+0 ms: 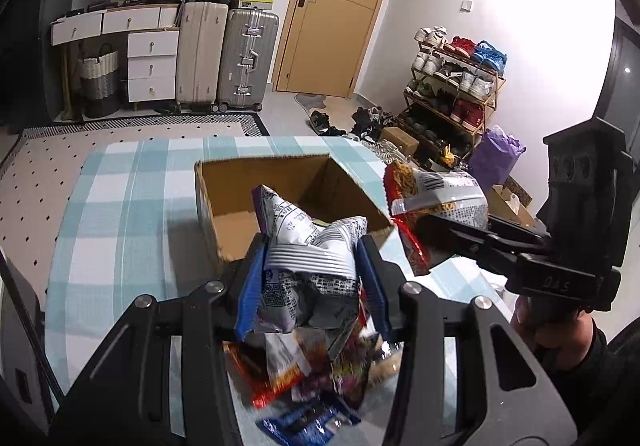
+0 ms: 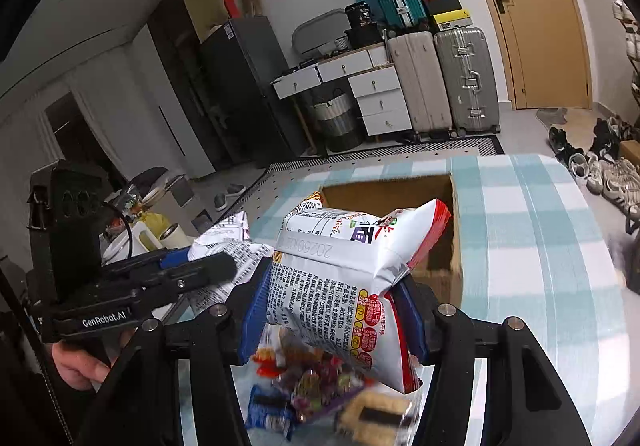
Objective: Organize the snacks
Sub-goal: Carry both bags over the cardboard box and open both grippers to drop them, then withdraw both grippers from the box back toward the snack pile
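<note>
My left gripper (image 1: 312,258) is shut on a white and purple snack bag (image 1: 308,242), held above the table just in front of an open cardboard box (image 1: 288,181). My right gripper (image 2: 336,286) is shut on a red and white snack bag (image 2: 344,270), held above the table before the same box (image 2: 440,189). In the left wrist view the right gripper (image 1: 444,230) and its bag (image 1: 436,193) hang at the box's right corner. In the right wrist view the left gripper (image 2: 224,266) is to the left. A pile of loose snack packets (image 1: 320,374) lies on the table under both grippers.
The table carries a blue and white checked cloth (image 1: 120,213). Beyond it stand suitcases (image 1: 228,57), a white drawer unit (image 1: 152,61), a wooden door (image 1: 336,5) and a shoe rack (image 1: 452,85). A purple gift bag (image 1: 496,157) stands by the table's right side.
</note>
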### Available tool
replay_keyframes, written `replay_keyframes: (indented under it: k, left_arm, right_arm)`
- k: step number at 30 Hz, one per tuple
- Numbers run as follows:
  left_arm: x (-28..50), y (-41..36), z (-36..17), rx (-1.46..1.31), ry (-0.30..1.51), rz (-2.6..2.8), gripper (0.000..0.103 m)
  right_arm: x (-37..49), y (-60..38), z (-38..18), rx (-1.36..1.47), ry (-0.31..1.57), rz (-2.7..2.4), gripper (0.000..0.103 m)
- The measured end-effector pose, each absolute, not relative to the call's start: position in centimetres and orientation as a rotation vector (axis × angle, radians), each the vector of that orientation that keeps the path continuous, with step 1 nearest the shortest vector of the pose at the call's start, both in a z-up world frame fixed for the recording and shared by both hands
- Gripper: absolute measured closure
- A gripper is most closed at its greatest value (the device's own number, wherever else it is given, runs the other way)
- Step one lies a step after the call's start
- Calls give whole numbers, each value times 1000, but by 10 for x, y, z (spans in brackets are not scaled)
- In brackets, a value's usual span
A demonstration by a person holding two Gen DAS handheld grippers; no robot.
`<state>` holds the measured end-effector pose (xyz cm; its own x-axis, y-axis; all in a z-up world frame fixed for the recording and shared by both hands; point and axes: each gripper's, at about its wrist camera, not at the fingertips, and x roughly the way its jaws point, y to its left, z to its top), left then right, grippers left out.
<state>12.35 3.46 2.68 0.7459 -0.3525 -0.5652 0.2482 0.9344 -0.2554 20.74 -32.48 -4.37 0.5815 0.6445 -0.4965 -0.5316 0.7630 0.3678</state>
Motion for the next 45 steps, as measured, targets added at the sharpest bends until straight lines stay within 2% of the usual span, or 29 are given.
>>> replay_keyframes:
  k: [11,22,31,33,36,45]
  left_arm:
    - [188,32,54,-152,639,-324,61]
    - [251,42,35,-182,693,-298,61]
    - [293,51,-7,-197,764,-284,61]
    - [300,53,-15,-194,782,-280,58]
    - [306,58,-22,-195,782,-268,50]
    - [290,60,-13,-183,761,-242,49]
  right_arm:
    - [277,-309,-32,213,712,692,46]
    - [325,-292,-42,198,738,671,46]
    - [351,-283,-73,147,773,635,44]
    - [353,-282,-78,129,772,619,42]
    - [354,-285,-81,119,743,610,26]
    - [338,-307,-61,139,671,597,26]
